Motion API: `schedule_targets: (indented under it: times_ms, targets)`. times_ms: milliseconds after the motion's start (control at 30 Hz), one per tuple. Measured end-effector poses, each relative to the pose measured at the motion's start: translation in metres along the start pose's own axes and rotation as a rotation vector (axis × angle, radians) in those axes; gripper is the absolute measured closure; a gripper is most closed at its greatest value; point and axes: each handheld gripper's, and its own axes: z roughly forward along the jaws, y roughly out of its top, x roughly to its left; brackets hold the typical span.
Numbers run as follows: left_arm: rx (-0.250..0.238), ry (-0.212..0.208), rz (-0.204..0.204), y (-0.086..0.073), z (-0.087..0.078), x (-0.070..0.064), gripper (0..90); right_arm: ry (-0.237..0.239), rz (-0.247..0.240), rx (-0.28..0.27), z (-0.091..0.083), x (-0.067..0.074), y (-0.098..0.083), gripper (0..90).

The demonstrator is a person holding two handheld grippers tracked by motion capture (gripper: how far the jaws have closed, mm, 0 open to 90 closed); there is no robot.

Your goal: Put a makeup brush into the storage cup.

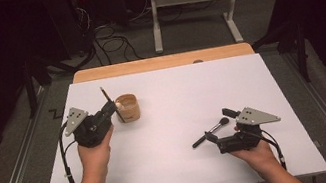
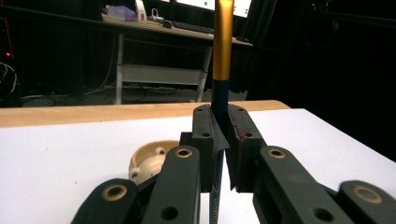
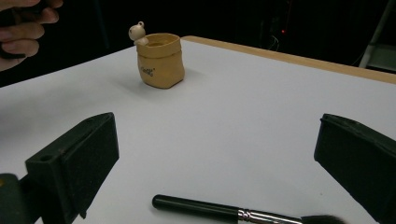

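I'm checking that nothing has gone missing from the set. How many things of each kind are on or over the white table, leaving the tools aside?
Brushes: 2, the gold-and-dark brush clamped upright in the left hand-held gripper and the black makeup brush lying on the table.
Holders: 1, the tan pot with a small bear on its rim.
Total: 3

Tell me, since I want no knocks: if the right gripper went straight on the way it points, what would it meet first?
Probably the makeup brush, lying crosswise on the table just ahead of the right gripper and its open jaws. The tan pot stands farther on; depth is unclear.
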Motion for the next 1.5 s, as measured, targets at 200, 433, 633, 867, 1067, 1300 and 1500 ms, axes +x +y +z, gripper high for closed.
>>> schedule_targets:
  times_ms: [200, 433, 633, 867, 1067, 1300, 1500]
  targets:
    - [0.003, 0.02, 0.006, 0.004, 0.015, 0.0, 82.8, 0.006, 0.001, -0.008, 0.0, 0.001, 0.0, 0.7]
    - [0.004, 0.039, -0.004, 0.009, 0.026, 0.004, 82.8, 0.008, 0.001, -0.008, 0.0, 0.0, 0.0, 0.7]
    - [0.012, 0.048, 0.004, 0.013, 0.036, 0.004, 82.8, 0.008, 0.002, -0.007, 0.0, 0.001, 0.0, 0.8]
    - [0.016, 0.066, 0.007, 0.016, 0.047, 0.007, 82.8, 0.009, 0.009, -0.001, 0.0, 0.001, 0.0, 1.1]
    - [0.021, 0.082, 0.021, 0.018, 0.055, 0.009, 82.8, 0.015, 0.005, -0.005, 0.002, 0.001, 0.0, 1.2]
    - [0.026, 0.105, 0.02, 0.018, 0.06, 0.014, 82.8, 0.02, 0.005, -0.004, 0.002, 0.002, -0.001, 1.3]
    - [0.026, 0.116, 0.008, 0.017, 0.063, 0.019, 82.8, 0.022, 0.005, 0.0, 0.002, 0.002, -0.001, 1.7]
